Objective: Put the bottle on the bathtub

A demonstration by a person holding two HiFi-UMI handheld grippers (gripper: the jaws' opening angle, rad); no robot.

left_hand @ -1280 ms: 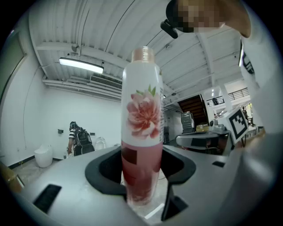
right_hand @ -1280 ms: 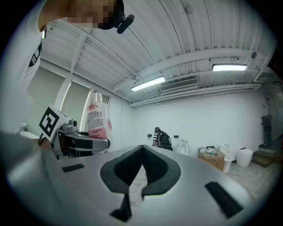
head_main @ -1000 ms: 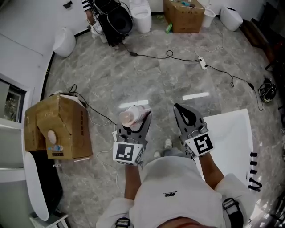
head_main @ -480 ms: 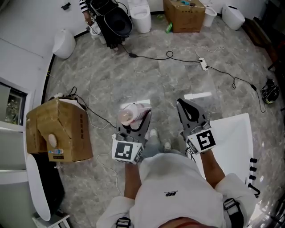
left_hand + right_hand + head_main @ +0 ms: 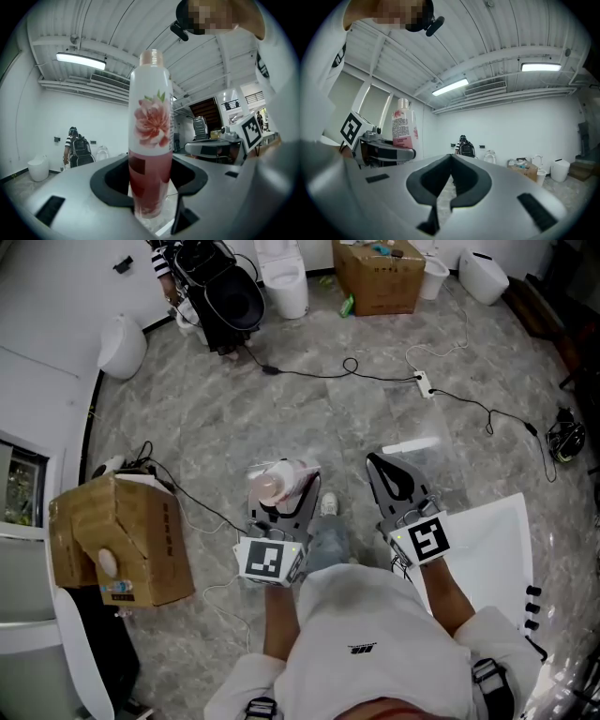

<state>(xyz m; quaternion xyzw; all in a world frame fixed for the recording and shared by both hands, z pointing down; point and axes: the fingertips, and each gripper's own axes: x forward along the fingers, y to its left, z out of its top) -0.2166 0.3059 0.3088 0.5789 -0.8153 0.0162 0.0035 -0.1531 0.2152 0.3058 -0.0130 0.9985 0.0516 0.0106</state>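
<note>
We find the left gripper [image 5: 284, 502] clamped low on the upright floral bottle [image 5: 271, 486] above the grey floor [image 5: 281, 404], the right gripper [image 5: 393, 480] closed and empty; held so low, the tall bottle may tip or slip if jolted.

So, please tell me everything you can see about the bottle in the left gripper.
The bottle is a slim plastic-looking cylinder, held upright by the left gripper, whose fingers press on its lower part. The upper body is white with a printed pink flower; the lower part shows reddish-pink liquid. A pale pink cap closes the top. Only the fingers touch it, above the grey floor.
</note>
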